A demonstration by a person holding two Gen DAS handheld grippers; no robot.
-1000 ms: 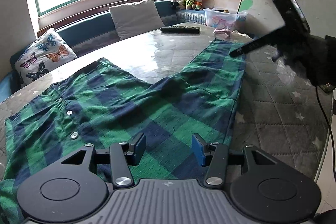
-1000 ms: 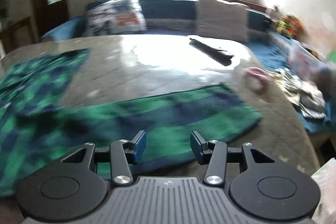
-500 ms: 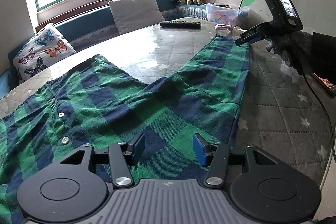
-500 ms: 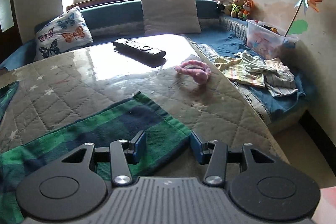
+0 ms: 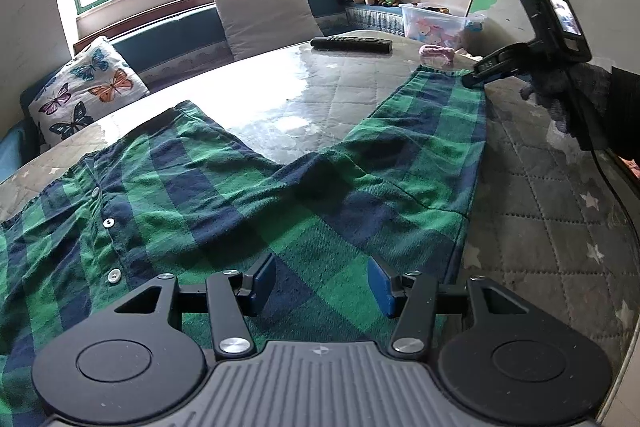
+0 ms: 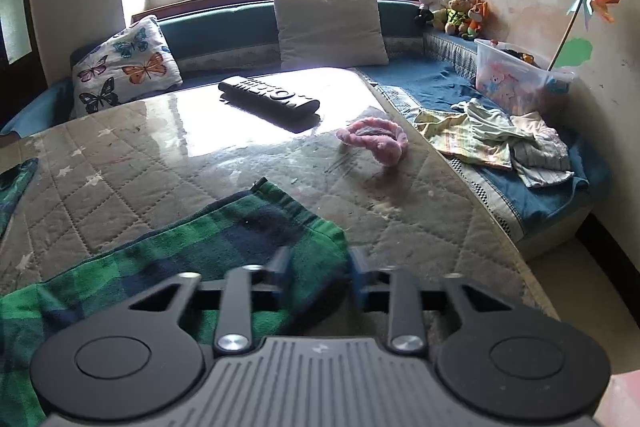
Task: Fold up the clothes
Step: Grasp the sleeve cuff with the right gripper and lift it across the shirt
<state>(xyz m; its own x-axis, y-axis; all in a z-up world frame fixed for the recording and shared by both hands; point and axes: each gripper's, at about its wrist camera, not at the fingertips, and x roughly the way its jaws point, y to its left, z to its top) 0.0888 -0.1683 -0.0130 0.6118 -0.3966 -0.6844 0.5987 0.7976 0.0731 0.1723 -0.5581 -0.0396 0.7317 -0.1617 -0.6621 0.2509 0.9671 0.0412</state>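
Fingers [image 6: 280, 269] of right gripper [image 6: 318, 273] straddle plaid pants [image 6: 224, 247] hem corner.

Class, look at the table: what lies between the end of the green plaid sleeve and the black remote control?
In the right wrist view, only bare quilted table cover lies between the sleeve end and the remote; the pink scrunchie sits off to the right.

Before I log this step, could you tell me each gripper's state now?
Left gripper: open, over the plaid garment.
Right gripper: open around the garment's hem corner.
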